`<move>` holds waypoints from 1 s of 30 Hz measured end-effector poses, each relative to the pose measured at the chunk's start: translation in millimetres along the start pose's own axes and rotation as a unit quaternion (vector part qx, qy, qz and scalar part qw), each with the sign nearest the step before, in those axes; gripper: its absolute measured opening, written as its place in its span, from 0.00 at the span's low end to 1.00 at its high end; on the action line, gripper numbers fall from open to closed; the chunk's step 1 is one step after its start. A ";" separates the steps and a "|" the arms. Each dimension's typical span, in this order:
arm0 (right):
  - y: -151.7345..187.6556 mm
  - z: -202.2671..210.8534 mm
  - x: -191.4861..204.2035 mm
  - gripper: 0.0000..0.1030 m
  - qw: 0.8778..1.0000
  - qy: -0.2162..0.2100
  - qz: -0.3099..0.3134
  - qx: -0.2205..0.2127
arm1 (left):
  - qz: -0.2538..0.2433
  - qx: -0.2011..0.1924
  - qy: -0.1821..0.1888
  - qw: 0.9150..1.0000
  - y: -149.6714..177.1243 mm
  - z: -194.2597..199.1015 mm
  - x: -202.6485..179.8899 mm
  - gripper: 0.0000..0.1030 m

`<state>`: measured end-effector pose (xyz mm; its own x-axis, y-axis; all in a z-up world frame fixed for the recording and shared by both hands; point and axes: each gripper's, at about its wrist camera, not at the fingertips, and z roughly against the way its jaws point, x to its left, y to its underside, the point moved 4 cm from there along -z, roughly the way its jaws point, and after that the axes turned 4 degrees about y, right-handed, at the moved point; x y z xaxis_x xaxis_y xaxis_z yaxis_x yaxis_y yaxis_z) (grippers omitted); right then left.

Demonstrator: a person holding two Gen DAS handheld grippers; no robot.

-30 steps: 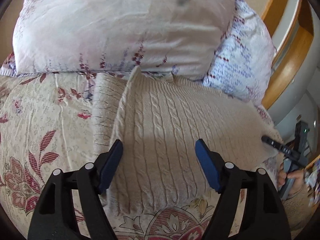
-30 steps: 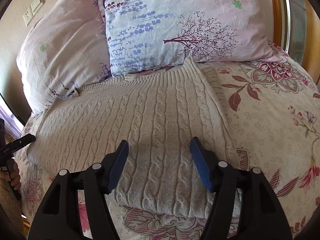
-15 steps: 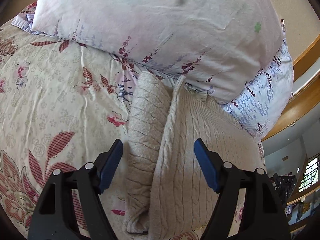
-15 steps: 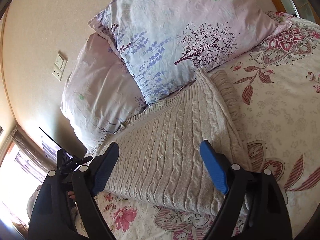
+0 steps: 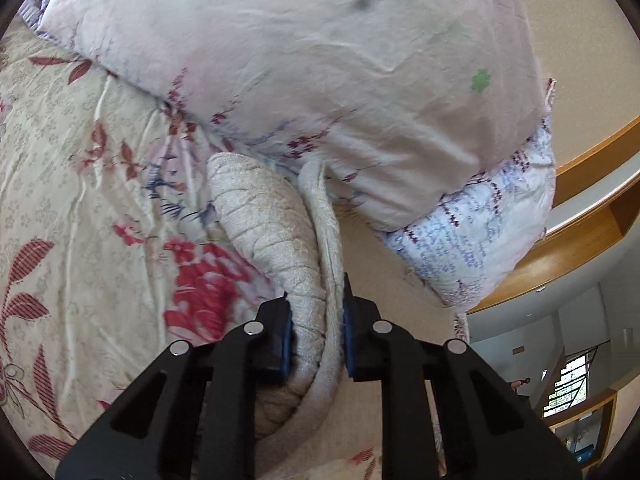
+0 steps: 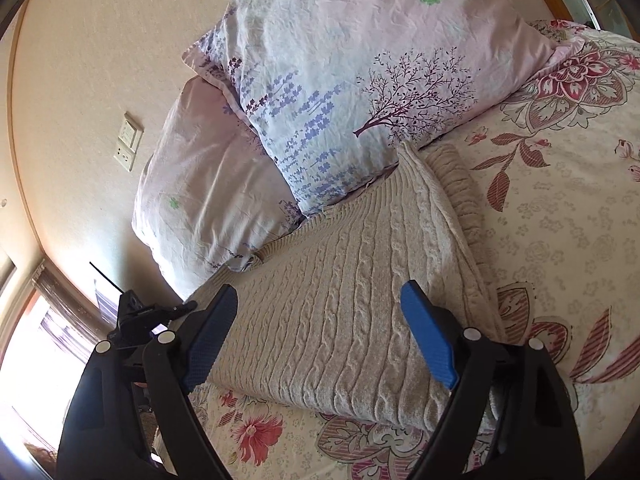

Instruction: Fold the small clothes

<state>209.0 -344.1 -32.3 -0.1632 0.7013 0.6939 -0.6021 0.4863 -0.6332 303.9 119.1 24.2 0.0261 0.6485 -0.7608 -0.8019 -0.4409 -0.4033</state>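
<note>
Knitted beige sweater (image 6: pixel 352 304) lies on the bedspread (image 6: pixel 568 240) below the pillows (image 6: pixel 360 80), and the left gripper (image 5: pixel 316 336), wide apart half a second ago, now clamps its layered edge at 6 o'clock, probably starting a fold, while the right gripper (image 6: pixel 320 340) hovers spread.

Sweater (image 5: pixel 288 240) edge hidden inside left claw (image 5: pixel 316 332)

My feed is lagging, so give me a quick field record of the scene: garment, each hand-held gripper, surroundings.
garment: beige cable-knit sweater, partly folded, lying on floral bedspread
left hand-held gripper: shut on the sweater's edge
right hand-held gripper: open, above the sweater, gripping nothing
surroundings: two pillows behind the sweater, against the wall
</note>
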 end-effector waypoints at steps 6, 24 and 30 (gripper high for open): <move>-1.2 2.6 -3.1 0.83 1.000 -0.005 -0.008 -0.006 | -0.025 0.005 0.069 0.997 15.2 -29.5 -85.1 0.17; -8.2 5.1 17.7 0.83 1.000 -0.011 -0.011 0.021 | -0.087 0.116 0.131 0.981 95.0 -99.5 -139.8 0.59; -4.0 -44.8 47.2 0.77 0.986 -0.034 -0.039 0.162 | -0.122 0.059 0.006 0.991 69.2 -62.5 -89.7 0.70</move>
<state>238.8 -289.6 -12.4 -0.1529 0.6263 0.7644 -0.8305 0.3378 -0.4429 283.4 -8.3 32.7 0.2351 0.7190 -0.6540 -0.8346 -0.1955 -0.5150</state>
